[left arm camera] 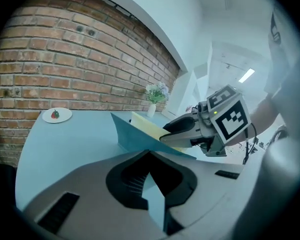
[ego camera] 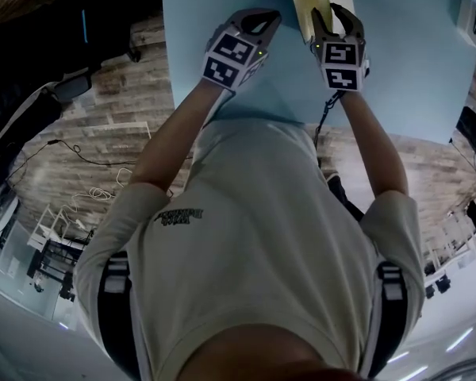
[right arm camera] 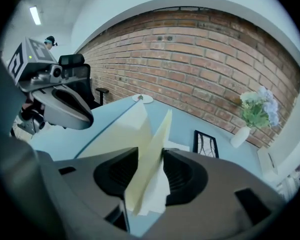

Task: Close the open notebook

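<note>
The notebook [ego camera: 308, 2] has pale yellow pages and a blue cover [left arm camera: 132, 134]. It lies partly open on the light blue table [ego camera: 412, 70], with one side lifted. My right gripper [ego camera: 339, 18] is shut on the raised yellow pages [right arm camera: 140, 134], which stand tilted between its jaws. From the left gripper view, the right gripper [left arm camera: 182, 129] clasps the pages' edge above the blue cover. My left gripper [ego camera: 258, 21] hovers just to the left of the notebook. Its jaws [left arm camera: 151, 174] stand a little apart with only the table showing between them.
A white plate [left arm camera: 56, 115] holding something small and red sits far back by the brick wall. A vase of flowers [right arm camera: 257, 111] and a small framed picture [right arm camera: 204, 144] stand on the table beyond the notebook. An office chair [right arm camera: 77, 79] is past the table's left edge.
</note>
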Demonstrator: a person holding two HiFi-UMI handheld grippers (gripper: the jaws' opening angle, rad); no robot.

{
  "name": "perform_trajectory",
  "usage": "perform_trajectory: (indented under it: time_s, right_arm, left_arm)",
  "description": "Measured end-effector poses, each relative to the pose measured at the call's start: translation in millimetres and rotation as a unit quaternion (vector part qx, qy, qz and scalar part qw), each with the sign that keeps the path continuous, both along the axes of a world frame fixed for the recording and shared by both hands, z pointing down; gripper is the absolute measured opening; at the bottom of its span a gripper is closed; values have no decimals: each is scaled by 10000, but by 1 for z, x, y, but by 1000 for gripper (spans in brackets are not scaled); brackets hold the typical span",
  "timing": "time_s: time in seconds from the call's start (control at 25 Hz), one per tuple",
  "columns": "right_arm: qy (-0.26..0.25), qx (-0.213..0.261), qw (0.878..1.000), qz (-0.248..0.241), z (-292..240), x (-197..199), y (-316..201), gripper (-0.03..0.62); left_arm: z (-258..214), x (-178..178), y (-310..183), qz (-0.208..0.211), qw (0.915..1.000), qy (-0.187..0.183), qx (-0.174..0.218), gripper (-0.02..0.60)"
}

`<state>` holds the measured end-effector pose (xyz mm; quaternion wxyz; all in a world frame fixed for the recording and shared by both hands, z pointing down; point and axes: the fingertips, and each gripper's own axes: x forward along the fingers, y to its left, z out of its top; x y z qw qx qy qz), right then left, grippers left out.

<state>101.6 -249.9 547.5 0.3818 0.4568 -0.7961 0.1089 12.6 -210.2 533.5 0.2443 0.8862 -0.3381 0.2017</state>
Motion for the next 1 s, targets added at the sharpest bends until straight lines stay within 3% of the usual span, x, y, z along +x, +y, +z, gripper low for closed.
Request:
perform_trajectory:
  time_s: [0.24,0.56,0.68,1.0]
  right_arm:
    - [337,-18,9992,224,26,48,-4,161]
    - [715,-88,9972,199,75,74,-5,163]
    - [923,-229,9952,236,86,85,-9,262]
    - [732,-254,9961,426,75,90,-6,270]
  left_arm:
    - [0,9,2,80,10000,27,-37,9]
    - [2,14,5,149,9998,-53,-81,9]
    - [2,15,5,141,9998,-79,-92,9]
    - [0,14,9,147,9998,-92,-88,9]
